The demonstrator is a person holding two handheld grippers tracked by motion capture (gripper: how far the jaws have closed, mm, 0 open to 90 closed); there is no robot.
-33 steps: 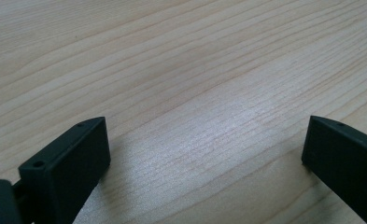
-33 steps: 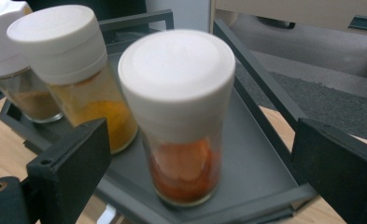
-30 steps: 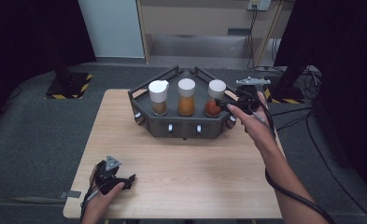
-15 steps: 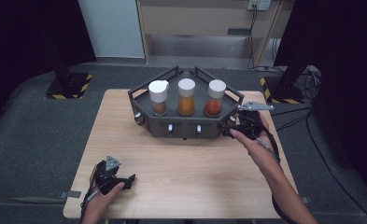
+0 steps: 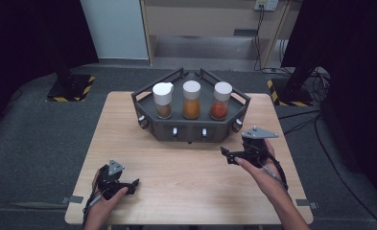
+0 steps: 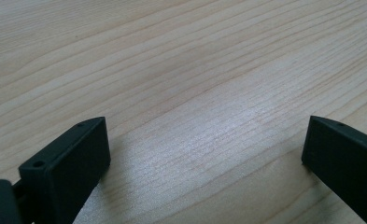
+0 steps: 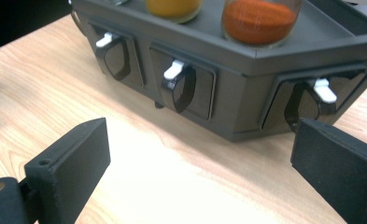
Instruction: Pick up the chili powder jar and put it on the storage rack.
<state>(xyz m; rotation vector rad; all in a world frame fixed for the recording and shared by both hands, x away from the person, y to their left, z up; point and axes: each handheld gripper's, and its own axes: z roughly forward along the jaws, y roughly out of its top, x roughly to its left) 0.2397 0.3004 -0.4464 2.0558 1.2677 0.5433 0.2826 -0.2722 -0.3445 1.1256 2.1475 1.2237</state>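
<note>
Right claw (image 5: pixel 230 156) withdrew, rack (image 5: pixel 191 130) now just ahead.

A rack (image 5: pixel 191 129) is set at the far middle of the table (image 5: pixel 186 191). Three jars are seated in a row on it: left jar (image 5: pixel 163 99), middle jar (image 5: pixel 192 99), right jar (image 5: pixel 222 99). Levers (image 7: pixel 174 70) are ranged along the rack's near wall. The right gripper (image 5: pixel 230 156) is held just before the rack's right end. The left gripper (image 5: pixel 131 184) is placed near the table's front left corner, well apart from the rack.
</note>
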